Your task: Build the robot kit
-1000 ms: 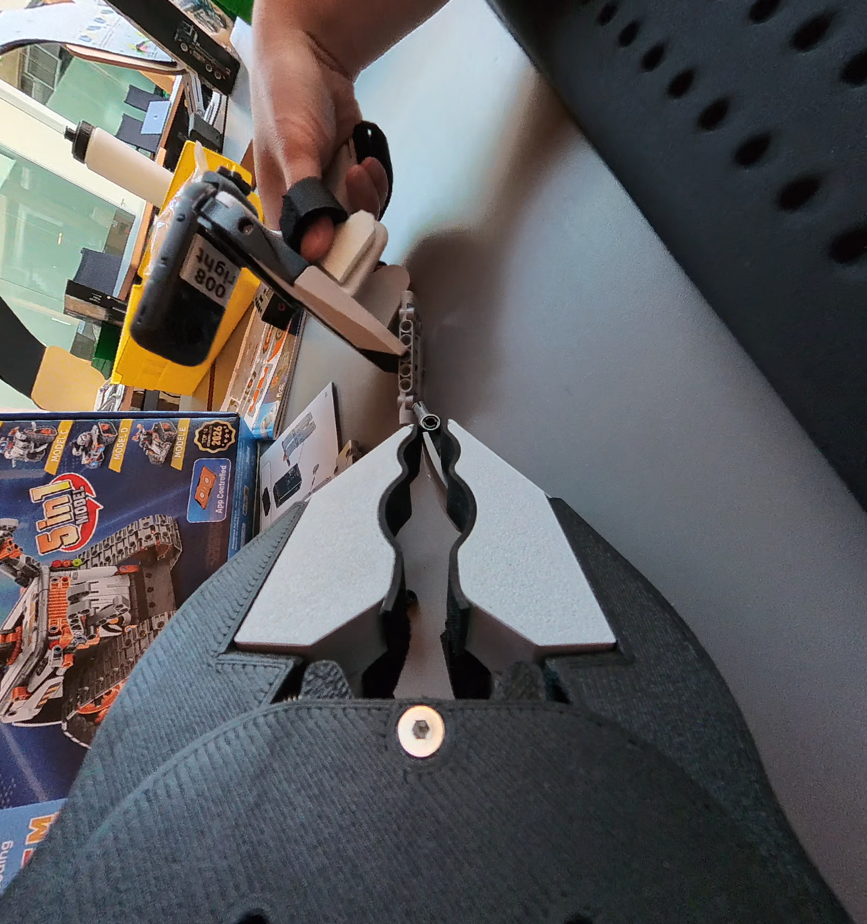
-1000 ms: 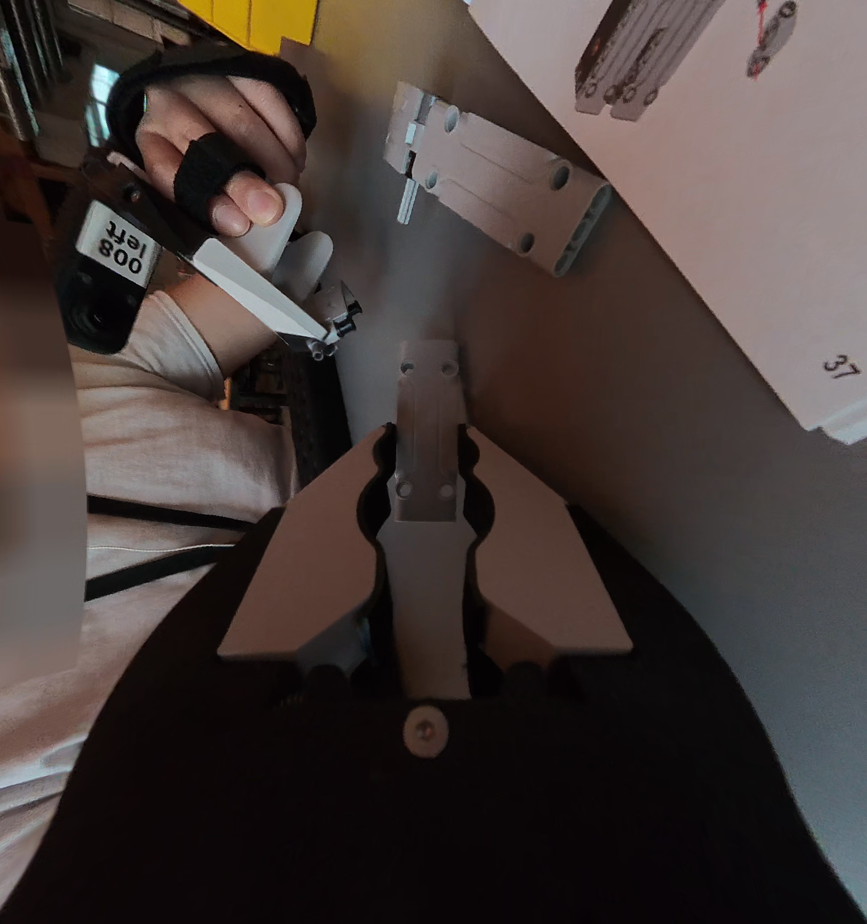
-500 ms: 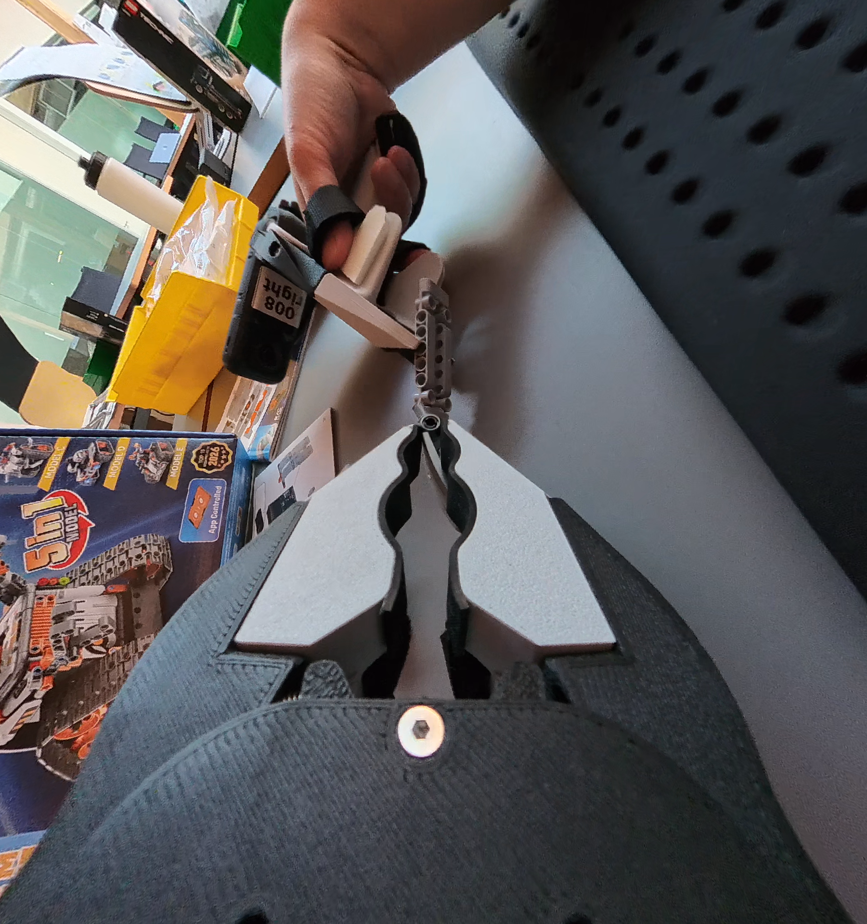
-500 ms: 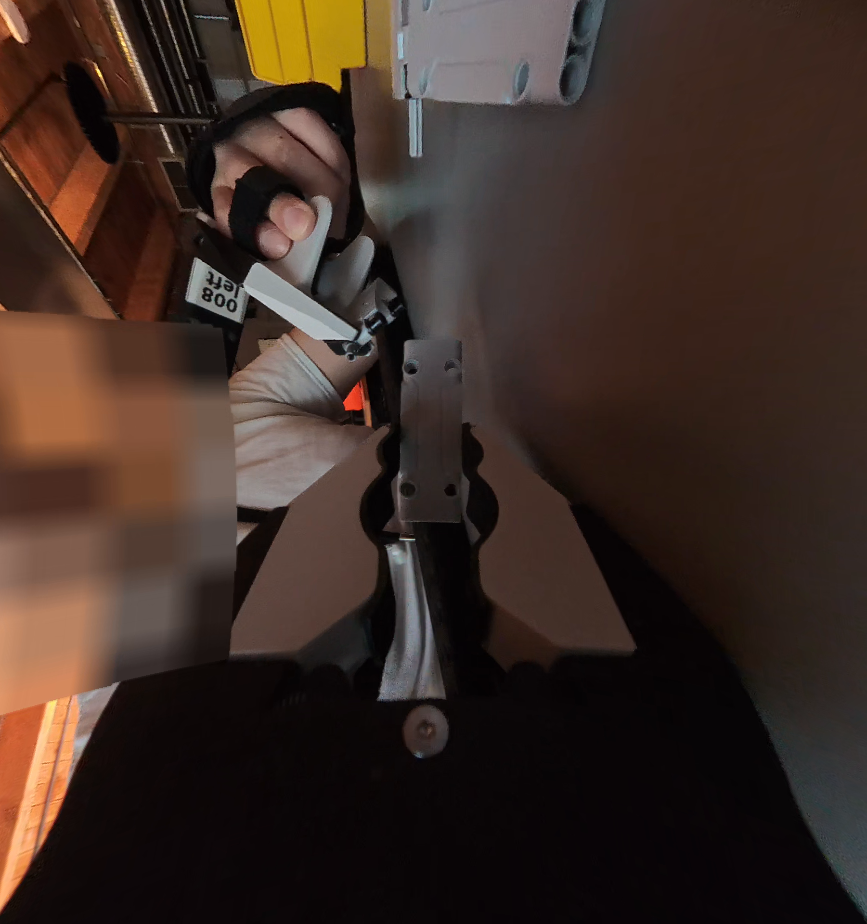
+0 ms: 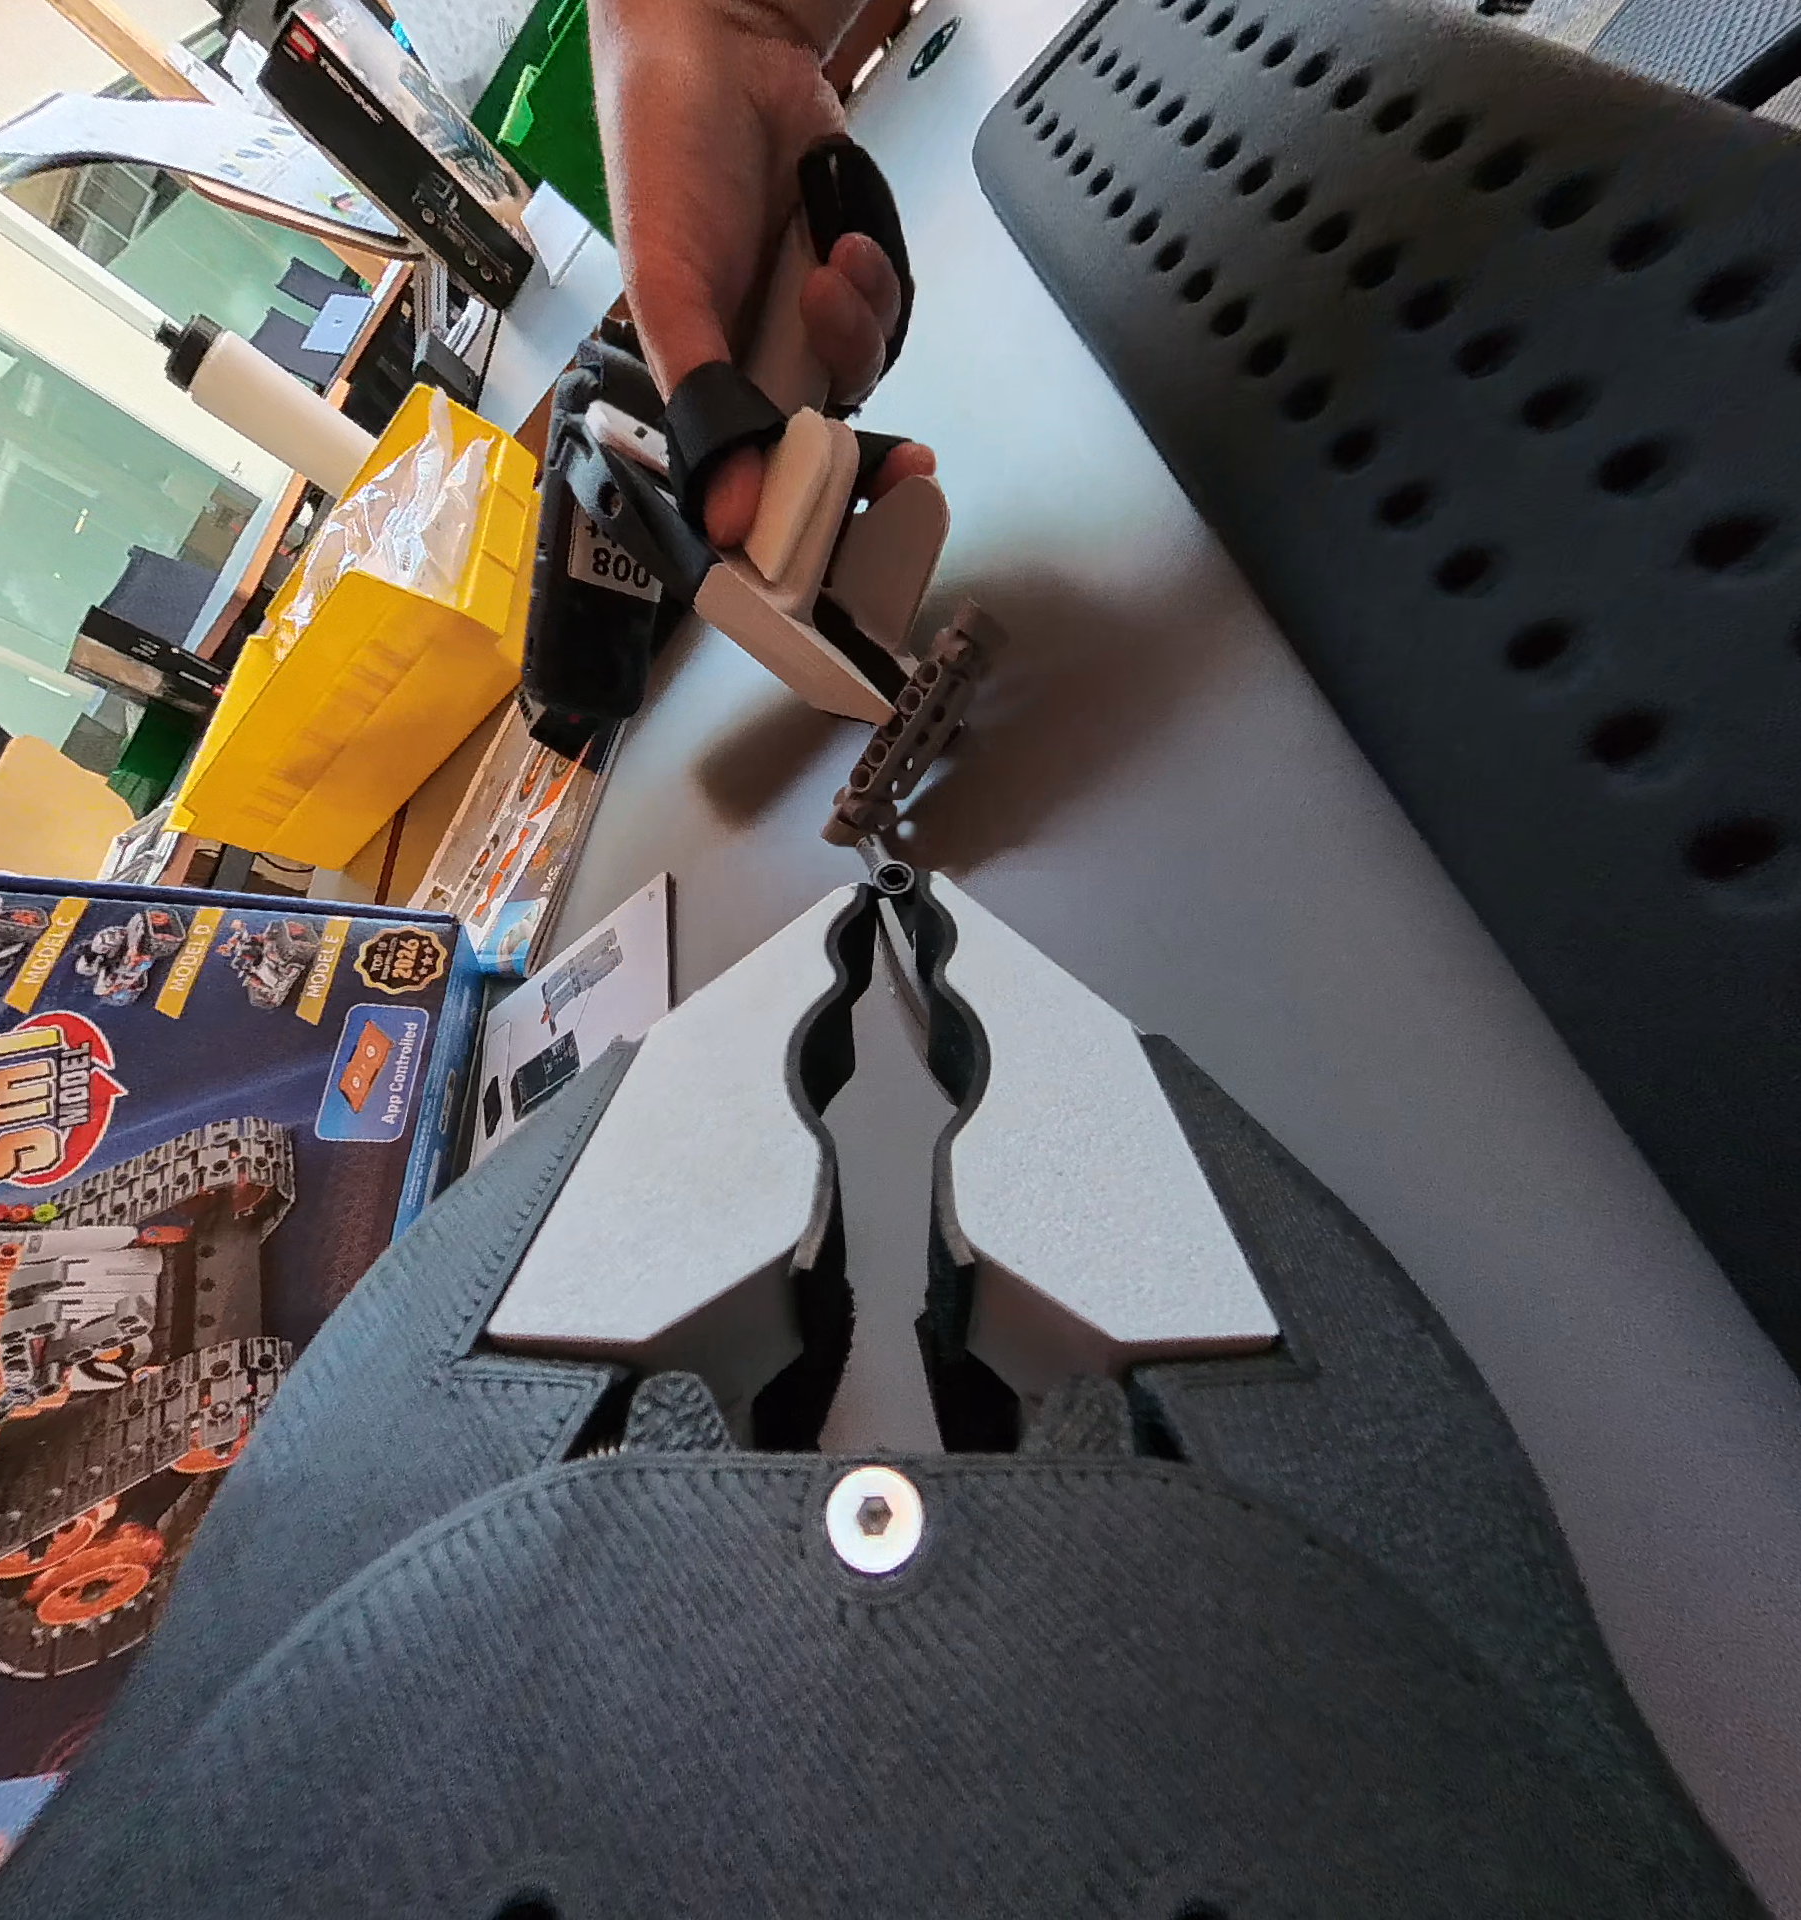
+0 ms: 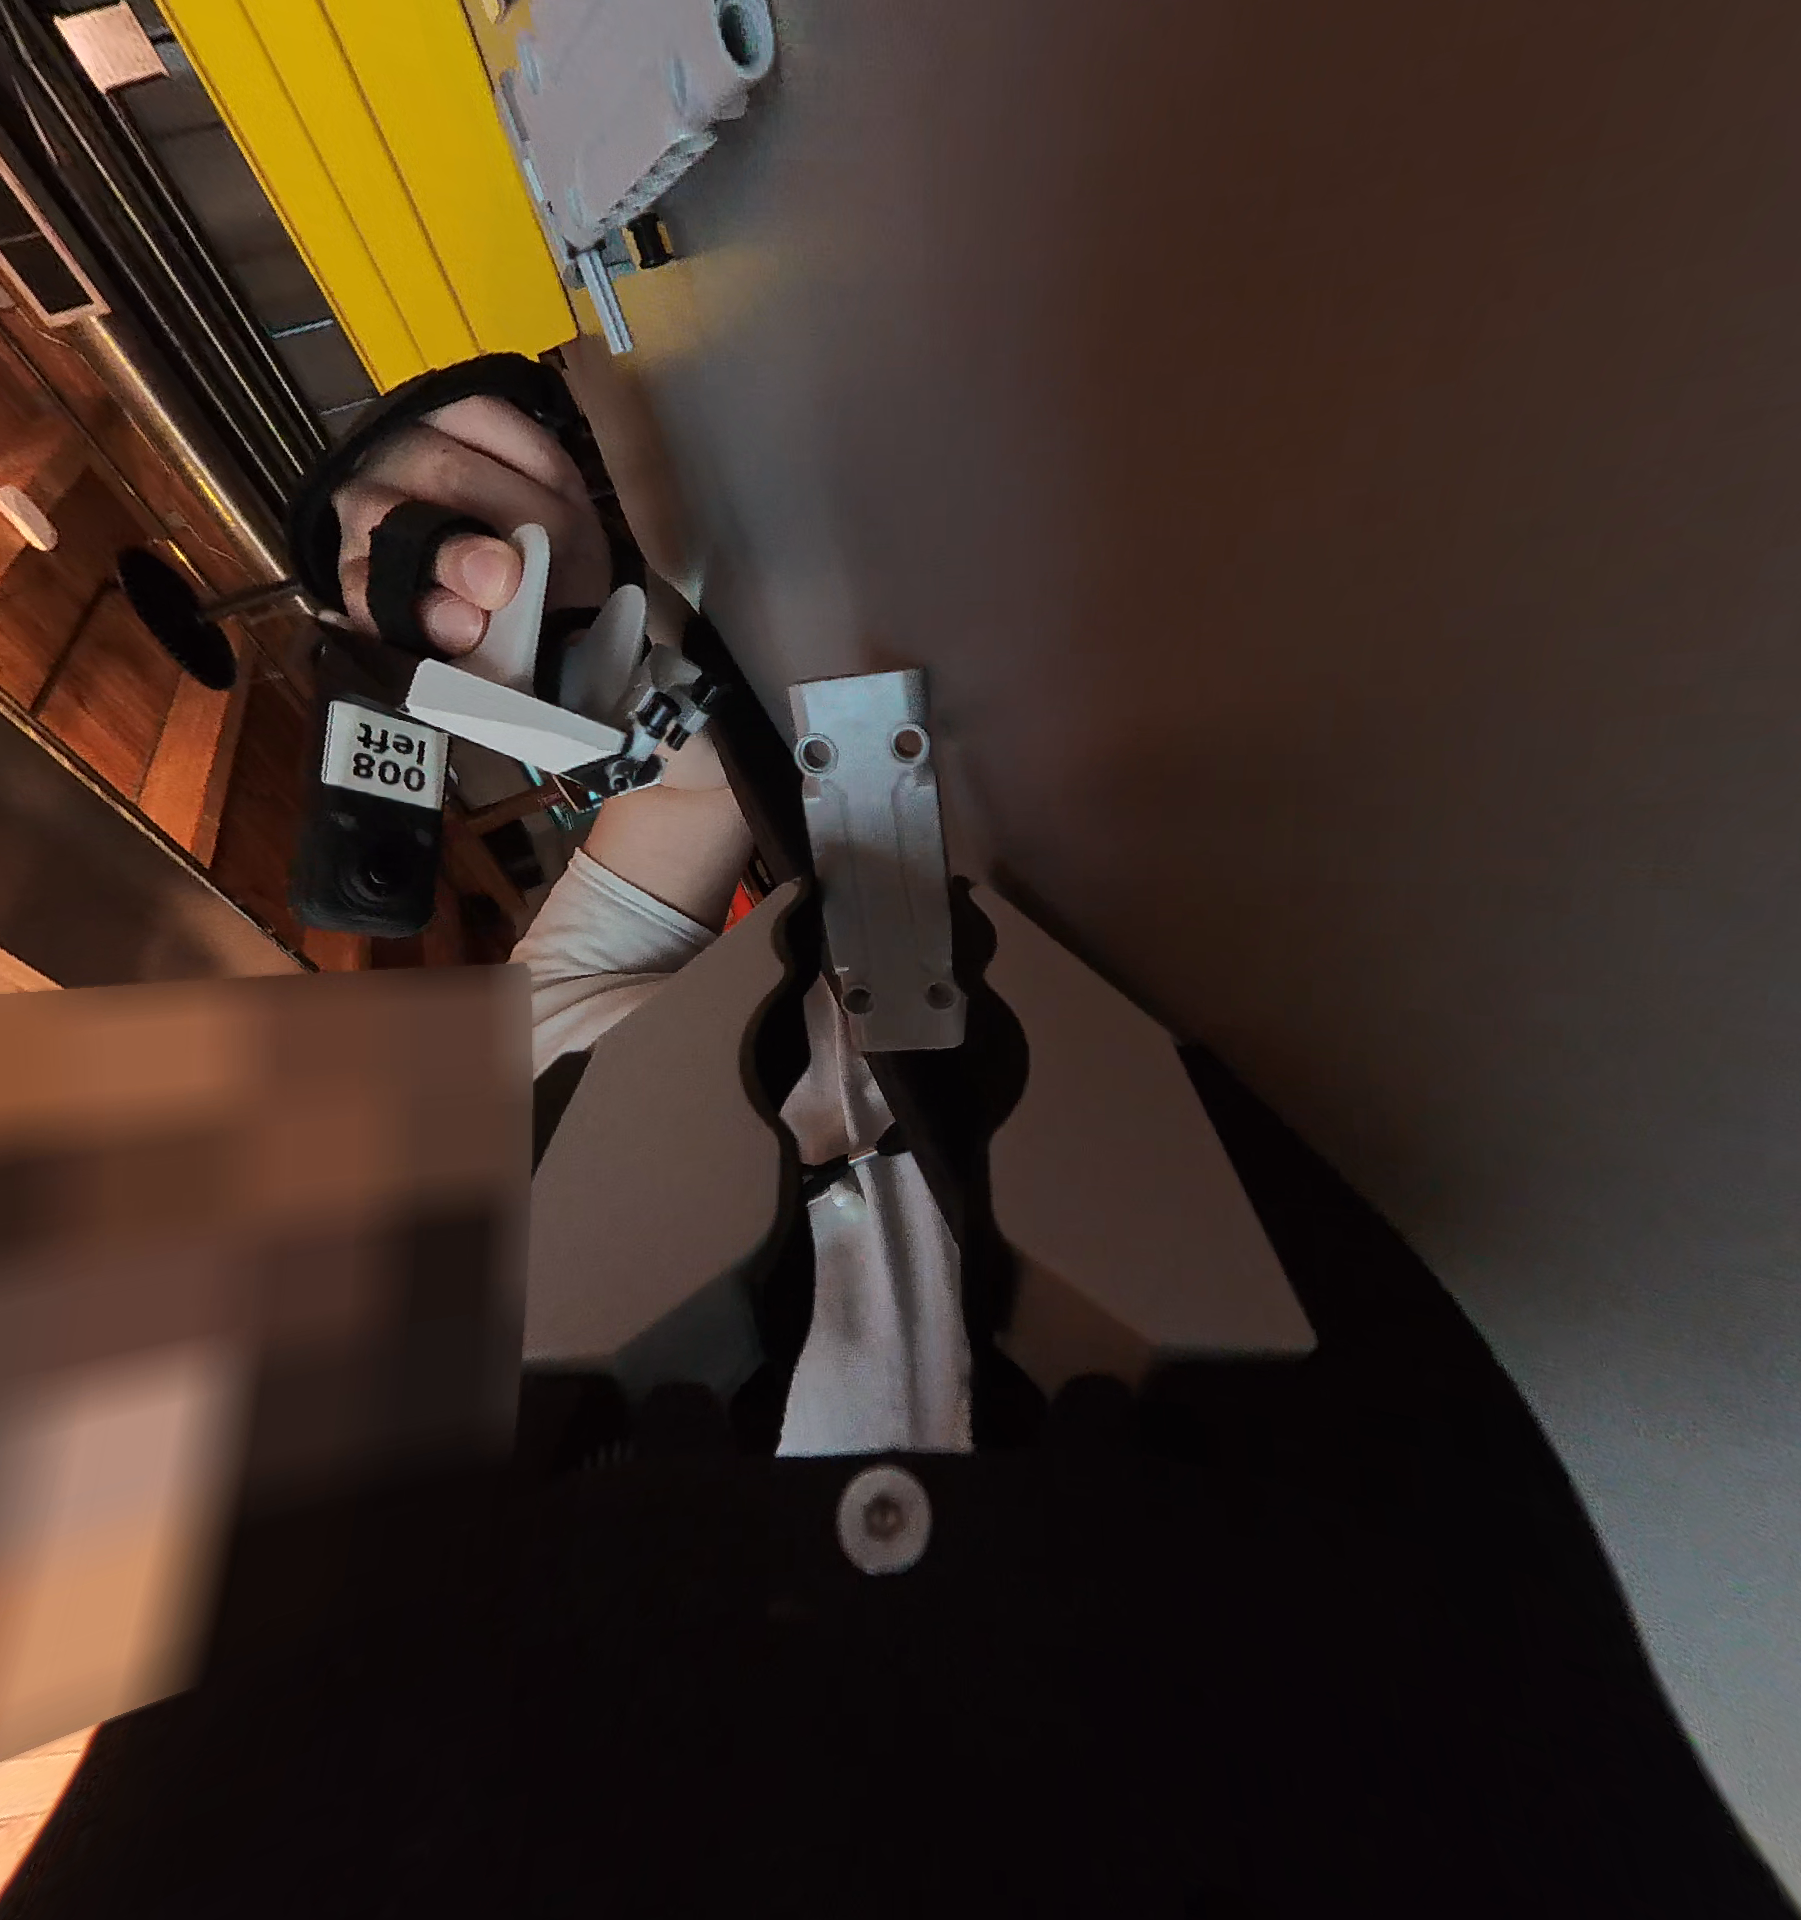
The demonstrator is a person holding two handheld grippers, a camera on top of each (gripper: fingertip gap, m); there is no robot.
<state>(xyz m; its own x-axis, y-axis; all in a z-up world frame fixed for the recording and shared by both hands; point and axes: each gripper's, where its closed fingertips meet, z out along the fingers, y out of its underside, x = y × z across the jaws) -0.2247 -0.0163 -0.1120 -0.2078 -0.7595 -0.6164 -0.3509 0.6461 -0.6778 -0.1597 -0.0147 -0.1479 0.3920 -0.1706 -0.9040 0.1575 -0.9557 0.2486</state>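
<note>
My left gripper is shut on a small dark pin piece that sticks out past its tips. My right gripper is shut on a flat grey panel with holes near its corners. In the left wrist view the right gripper, held by a hand, tilts the panel edge-on, with its lower end just above the pin. In the right wrist view the left gripper holds its small piece left of the panel, a short gap apart. Both are above the grey table.
A dark perforated panel borders the table on the right. A yellow bin, a blue toy box, a booklet and a white bottle lie to the left. A grey block assembly lies by the bin.
The right gripper has swung round with the panel, so the booklet page has left its view. The panel now tilts to the right above the pin. The left gripper has stayed shut on its piece.
</note>
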